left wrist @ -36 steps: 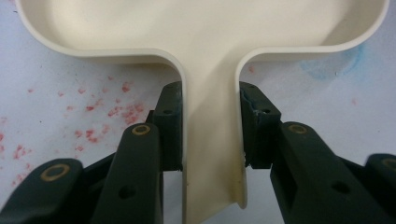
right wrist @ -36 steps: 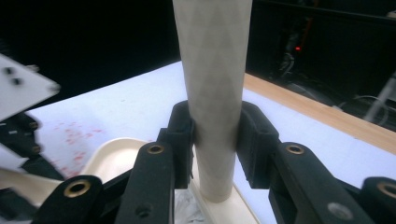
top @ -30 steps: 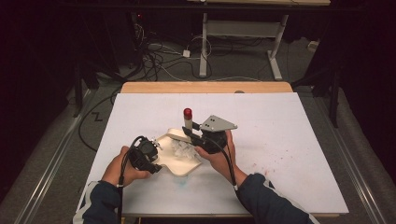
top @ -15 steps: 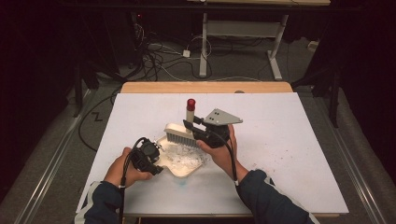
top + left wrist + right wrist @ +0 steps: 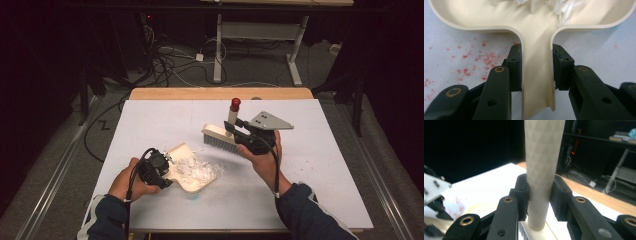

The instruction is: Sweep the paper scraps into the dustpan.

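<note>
White table (image 5: 320, 190); left tool (image 5: 537, 67) clamps dustpan (image 5: 537, 30) handle, pan cut off; right tool (image 5: 540, 192) clamps brush (image 5: 541, 157) handle, bristles hidden.

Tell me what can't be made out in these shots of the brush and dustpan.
- Brush bristles: cut off by the bottom edge in the right gripper view.
- Dustpan front lip: cut off by the top edge in the left gripper view.
- White scraps: too small to identify in the high view.
</note>
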{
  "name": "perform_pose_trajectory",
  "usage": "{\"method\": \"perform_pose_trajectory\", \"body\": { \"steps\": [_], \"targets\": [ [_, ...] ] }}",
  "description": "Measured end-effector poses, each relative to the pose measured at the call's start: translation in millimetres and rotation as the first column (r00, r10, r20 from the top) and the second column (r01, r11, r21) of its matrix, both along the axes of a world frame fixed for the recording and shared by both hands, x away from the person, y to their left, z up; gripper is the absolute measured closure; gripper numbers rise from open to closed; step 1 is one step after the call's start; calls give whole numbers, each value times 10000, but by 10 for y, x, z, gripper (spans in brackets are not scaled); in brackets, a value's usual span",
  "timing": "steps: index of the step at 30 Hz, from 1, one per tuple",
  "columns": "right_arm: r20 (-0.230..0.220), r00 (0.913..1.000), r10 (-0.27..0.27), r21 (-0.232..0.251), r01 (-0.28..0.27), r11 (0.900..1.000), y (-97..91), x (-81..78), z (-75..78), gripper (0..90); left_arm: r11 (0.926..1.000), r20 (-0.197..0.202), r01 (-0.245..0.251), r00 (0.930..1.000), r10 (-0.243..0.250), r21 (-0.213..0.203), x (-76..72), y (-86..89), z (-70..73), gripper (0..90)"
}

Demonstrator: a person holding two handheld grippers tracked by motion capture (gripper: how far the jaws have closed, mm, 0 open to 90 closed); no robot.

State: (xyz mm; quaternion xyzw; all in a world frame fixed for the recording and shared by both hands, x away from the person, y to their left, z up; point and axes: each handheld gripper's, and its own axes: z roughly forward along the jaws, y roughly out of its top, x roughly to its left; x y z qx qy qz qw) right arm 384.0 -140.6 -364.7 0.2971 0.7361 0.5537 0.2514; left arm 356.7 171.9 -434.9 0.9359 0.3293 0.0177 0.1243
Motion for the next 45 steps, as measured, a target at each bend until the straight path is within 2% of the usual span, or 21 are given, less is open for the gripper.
{"method": "perform_pose_trajectory", "body": {
  "steps": [1, 6, 7, 13, 14, 16, 17, 20, 24, 25, 29, 30, 33, 38, 40, 45],
  "targets": [
    [-101, 9998, -144, -50, 143, 9999, -119, -22, -13, 708, 10000, -20, 41, 10000, -41, 57, -10, 18, 5, 633],
    [-220, 9992, -329, -370, 321, 9988, -344, -123, -7, 708, 9995, -126, 226, 9997, -223, 239, -41, 32, 4, 634],
    [-253, 9991, -331, -410, 320, 9986, -457, -189, 10, 708, 9994, -143, 241, 9996, -238, 249, -45, 30, 1, 634],
    [-365, 9988, -316, -767, 288, 9966, -680, -366, 32, 709, 9983, -200, 372, 9991, -363, 451, -56, 5, -18, 634],
    [-587, 9980, -243, -911, 189, 9957, -722, -410, 4, 709, 9981, -192, 397, 9991, -389, 463, -55, 0, -18, 634],
    [-689, 9973, -241, -980, 173, 9950, -725, -425, -18, 708, 9981, -212, 404, 9990, -395, 470, -52, -13, -22, 634],
    [-781, 9967, -206, -1177, 113, 9930, -697, -438, -66, 709, 9977, -208, 425, 9989, -415, 525, -48, -21, -24, 634],
    [-849, 9963, -151, -1354, 35, 9908, -633, -433, -114, 708, 9977, -216, 449, 9988, -439, 514, -41, -38, -21, 634],
    [-820, 9965, 153, -1422, -269, 9895, -407, -449, -177, 708, 9976, -208, 471, 9987, -461, 516, -35, -55, -20, 634],
    [-820, 9965, 153, -1422, -269, 9895, -407, -449, -177, 708, 9978, -217, 448, 9988, -438, 480, -34, -58, -21, 634],
    [-904, 9915, 931, -1343, -1047, 9854, -108, -526, -183, 709, 9983, -206, 394, 9990, -385, 426, -35, -80, -28, 633],
    [-904, 9915, 931, -1343, -1047, 9854, -108, -526, -183, 709, 9983, -206, 394, 9990, -385, 426, -35, -80, -28, 633],
    [-677, 9896, 1268, -1587, -1362, 9779, 139, -569, -207, 707, 9985, -196, 378, 9991, -370, 395, -37, -89, -30, 633],
    [-647, 9854, 1576, -1357, -1651, 9769, 263, -588, -184, 709, 9987, -195, 348, 9992, -341, 365, -36, -87, -37, 633],
    [-470, 9860, 1601, -1309, -1649, 9776, 294, -586, -142, 709, 9990, -210, 330, 9993, -324, 314, -37, -85, -38, 633],
    [-342, 9875, 1538, -1076, -1567, 9818, 250, -553, -73, 709, 9992, -213, 293, 9994, -287, 270, -39, -84, -36, 633]
  ]
}}
